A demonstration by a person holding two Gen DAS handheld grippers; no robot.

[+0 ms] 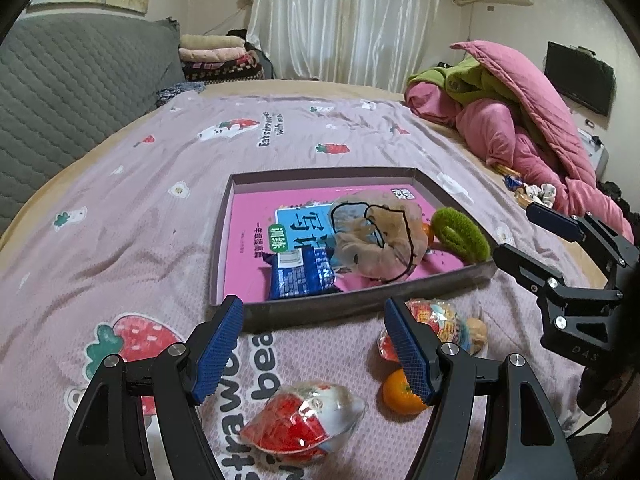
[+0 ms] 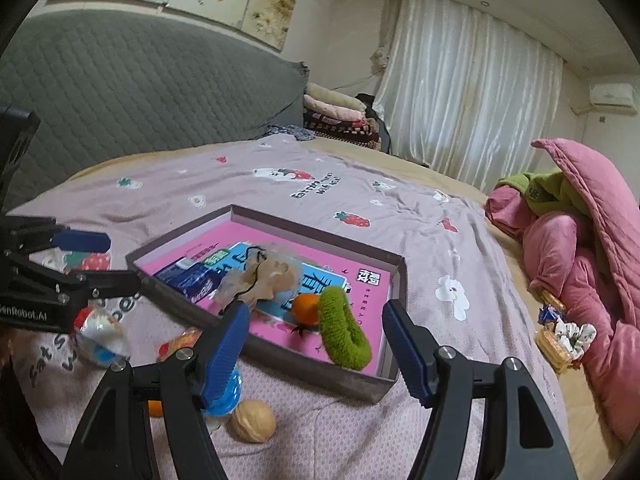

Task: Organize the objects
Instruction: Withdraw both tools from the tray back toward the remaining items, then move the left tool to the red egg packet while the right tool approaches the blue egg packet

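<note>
Both grippers are hovering over the bed (image 1: 120,216), each tilted down toward the loose items. The left gripper (image 1: 314,346) is sitting w/ jaws spread, nothing pinched; it's aiming over the red-and-white snack pack (image 1: 304,420), prob. the next pick. The right gripper (image 2: 314,354) is likewise spread & empty, hanging just short of the box's near corner.

The shallow box (image 1: 304,312) is lying flat on the blanket, open side up, serving as the collecting spot. Already lying in it: a pink book (image 1: 244,240) as a base layer, a blue foil packet (image 1: 300,276), a beige scrunchie (image 1: 384,236), a green scrunchie (image 1: 460,232) leaning against the right wall, & a small orange (image 2: 306,308) tucked beside it.

Still lying outside, near the box front: the snack pack, a tangerine (image 1: 398,394), a second wrapped snack (image 1: 444,320) & a walnut (image 2: 252,420). So the job's looking roughly half done.

Writing: the blanket is showing "strawbe…" in big letters by the left gripper & "Eat straw… with …" farther back, only partly legible. The book cover is carrying large Chinese characters, upside down from here; not reading them reliably. The left gripper's body, seen from the right wrist, is showing "…enRobot.AI".
</note>
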